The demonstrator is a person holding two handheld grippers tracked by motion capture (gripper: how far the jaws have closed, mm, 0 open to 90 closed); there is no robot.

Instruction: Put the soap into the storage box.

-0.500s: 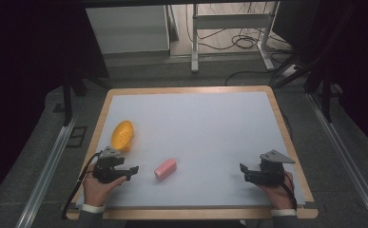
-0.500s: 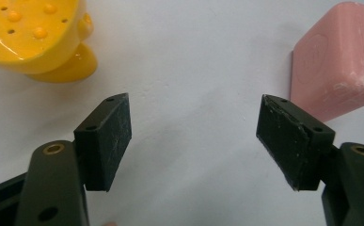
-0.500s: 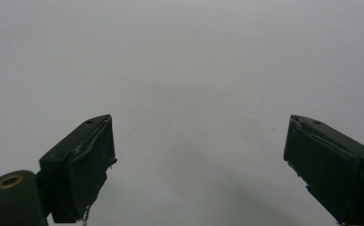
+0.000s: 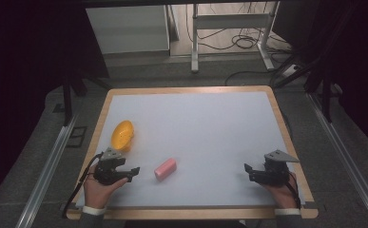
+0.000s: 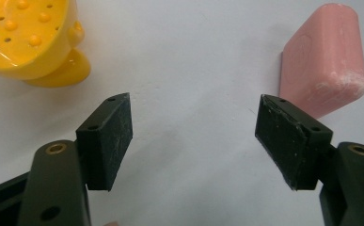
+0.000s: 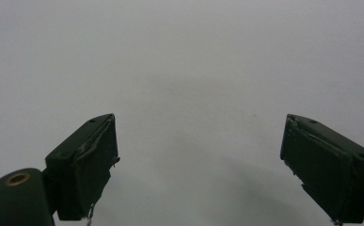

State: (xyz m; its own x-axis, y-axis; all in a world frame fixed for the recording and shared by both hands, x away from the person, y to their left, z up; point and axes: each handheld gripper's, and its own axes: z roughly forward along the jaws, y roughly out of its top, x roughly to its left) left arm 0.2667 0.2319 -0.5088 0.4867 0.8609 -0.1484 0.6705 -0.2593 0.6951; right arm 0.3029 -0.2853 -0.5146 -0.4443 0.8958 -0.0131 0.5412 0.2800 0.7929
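The wide white table top with its pale wooden rim [image 4: 186, 90] carries everything here, and behind it stand a white cabinet [image 4: 127, 28] and the metal legs of a desk frame [image 4: 195, 38] on a floor strewn with cables. On the near left part of the board lies the yellow plastic soap dish with raised studs and small holes [image 4: 122, 135], tipped on its side so its hollow faces the table's middle. To its right and nearer the person rests the pink rectangular bar of soap [image 4: 165, 168], lying flat, its long axis slanting from near-left to far-right. The left gripper [image 4: 133, 171] sits low at the near-left edge, held in a hand with a white cuff, pointing right toward the soap; its jaws stand wide apart with nothing between them, and in the left gripper view the soap [image 5: 323, 66] lies just beyond the right-hand jaw, the dish [image 5: 29, 37] off to the left. The right gripper [image 4: 247, 169] rests at the near-right, well apart from the soap, pointing left, jaws equally wide over bare table.
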